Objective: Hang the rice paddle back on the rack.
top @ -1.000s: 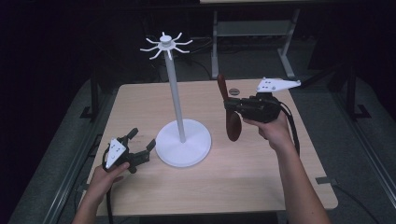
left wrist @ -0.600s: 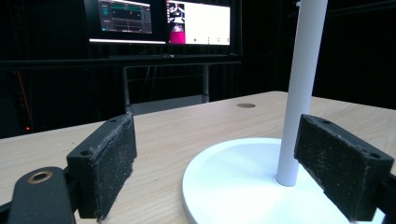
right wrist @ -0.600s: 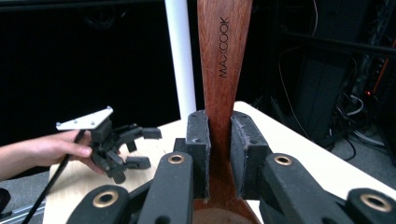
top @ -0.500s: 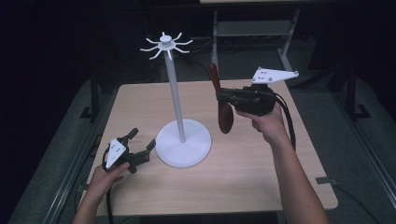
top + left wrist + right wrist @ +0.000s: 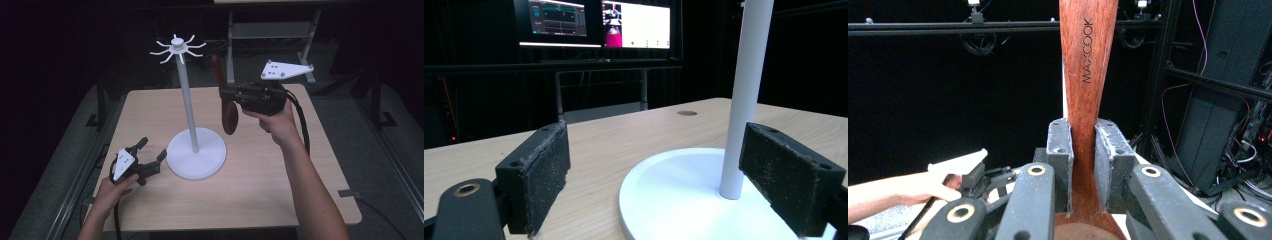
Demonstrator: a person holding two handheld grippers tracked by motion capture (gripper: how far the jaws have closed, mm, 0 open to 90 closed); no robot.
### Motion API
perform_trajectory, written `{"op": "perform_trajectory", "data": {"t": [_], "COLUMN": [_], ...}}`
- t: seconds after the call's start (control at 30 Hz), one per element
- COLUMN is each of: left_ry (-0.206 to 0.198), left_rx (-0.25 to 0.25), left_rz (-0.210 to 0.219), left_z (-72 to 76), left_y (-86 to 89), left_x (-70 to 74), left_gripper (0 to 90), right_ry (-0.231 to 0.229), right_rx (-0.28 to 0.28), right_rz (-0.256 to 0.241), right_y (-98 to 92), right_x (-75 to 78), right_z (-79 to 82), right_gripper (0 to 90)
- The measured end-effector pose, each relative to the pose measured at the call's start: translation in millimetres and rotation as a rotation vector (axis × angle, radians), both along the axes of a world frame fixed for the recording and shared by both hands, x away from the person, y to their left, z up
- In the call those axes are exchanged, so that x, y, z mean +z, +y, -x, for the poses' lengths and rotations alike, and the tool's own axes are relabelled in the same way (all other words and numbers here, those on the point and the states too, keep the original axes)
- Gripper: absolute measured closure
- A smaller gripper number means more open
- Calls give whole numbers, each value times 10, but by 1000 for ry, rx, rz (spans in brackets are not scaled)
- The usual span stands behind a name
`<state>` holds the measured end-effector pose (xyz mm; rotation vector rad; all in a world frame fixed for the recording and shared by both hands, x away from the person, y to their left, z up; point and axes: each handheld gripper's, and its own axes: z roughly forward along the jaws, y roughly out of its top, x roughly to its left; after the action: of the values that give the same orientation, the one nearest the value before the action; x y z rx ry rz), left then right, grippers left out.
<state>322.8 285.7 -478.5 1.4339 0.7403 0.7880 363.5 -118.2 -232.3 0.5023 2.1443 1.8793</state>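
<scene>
Wooden table, high view: we see a white stand [image 5: 195, 155] at the centre of the table [image 5: 280, 185]; our right gripper [image 5: 231, 93] carries a wooden spoon [image 5: 229, 116] at the pole's 3 o'clock, off the board.
Left gripper view: our left gripper [image 5: 659, 177] has its jaws spread wide, empty, with the stand's pole [image 5: 745, 95] at 1 o'clock.
Right gripper view: jaws pinch the spoon's handle, marked MAXCOOK.

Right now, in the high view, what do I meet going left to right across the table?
Left gripper, open, low at the near left → white stand with its round base and tall pole → wooden spoon, bowl hanging down → right gripper shut on the spoon's handle.
</scene>
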Motion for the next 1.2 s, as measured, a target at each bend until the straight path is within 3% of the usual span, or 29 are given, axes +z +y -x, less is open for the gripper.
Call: {"op": "perform_trajectory", "data": {"t": [0.53,1.2], "left_ry": [-1,-9], "left_rx": [-1,-3], "left_rz": [-3,-7], "left_z": [1,4], "left_y": [1,0], "left_x": [0,0], "left_gripper": [125,125], "right_ry": [-12,-9], "right_rx": [31,18], "right_rz": [-11,34], "right_y": [191,364], "right_x": [133,131], "right_z": [-56,-136], "right_gripper": [783,764]}}
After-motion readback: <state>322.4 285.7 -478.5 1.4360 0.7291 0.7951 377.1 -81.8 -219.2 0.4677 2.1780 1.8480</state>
